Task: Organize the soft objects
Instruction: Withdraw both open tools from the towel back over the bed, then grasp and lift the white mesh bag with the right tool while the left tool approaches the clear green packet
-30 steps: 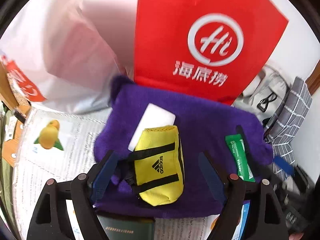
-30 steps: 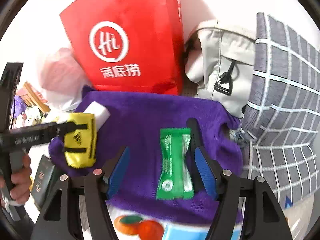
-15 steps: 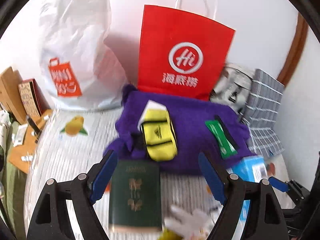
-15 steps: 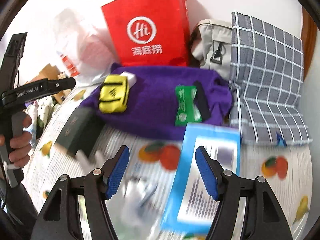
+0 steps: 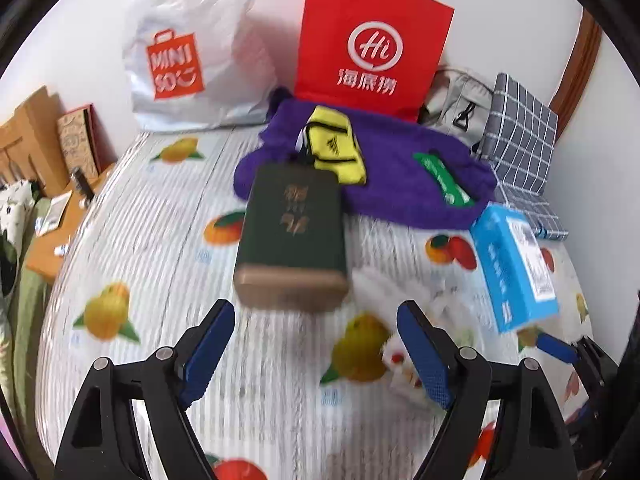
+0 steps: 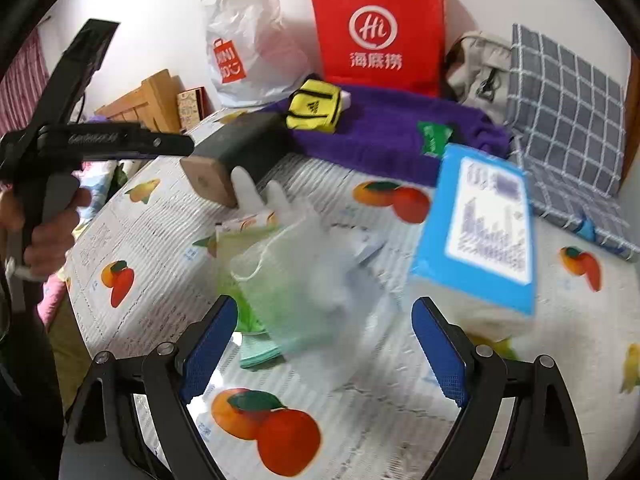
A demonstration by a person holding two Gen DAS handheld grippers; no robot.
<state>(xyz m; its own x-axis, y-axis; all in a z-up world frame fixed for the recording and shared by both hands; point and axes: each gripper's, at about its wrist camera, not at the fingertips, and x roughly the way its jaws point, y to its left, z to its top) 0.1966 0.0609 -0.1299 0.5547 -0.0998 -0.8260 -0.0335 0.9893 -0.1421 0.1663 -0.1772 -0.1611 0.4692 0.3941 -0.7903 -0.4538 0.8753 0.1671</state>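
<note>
Two hand-held grippers hover over a bed covered in a fruit-print sheet [image 5: 168, 240]. The left gripper [image 5: 316, 344] has its blue-padded fingers apart with nothing between them. The right gripper [image 6: 324, 344] is also spread wide, its jaws having just been opening, and it holds nothing; a translucent pouch [image 6: 296, 280] with pale soft contents lies just beyond its tips.

Far across the bed, a purple towel [image 5: 396, 176] lies spread against the wall. On it sit a yellow pouch [image 5: 336, 148] with an Adidas logo and a green packet [image 5: 440, 176], so part of the sorting looks done. Nearer, a dark green box [image 5: 292, 224] with gold lettering too blurred to read, a blue tissue pack [image 5: 516, 264] and the translucent pouch lie off the towel and seem left to sort.

Against the far wall stand a white plastic bag [image 5: 188, 44] printed "MINISO" and a red paper bag [image 5: 372, 36] with a "Hi" logo and Chinese characters. A grey checked cushion [image 6: 568, 104] lies far right.
</note>
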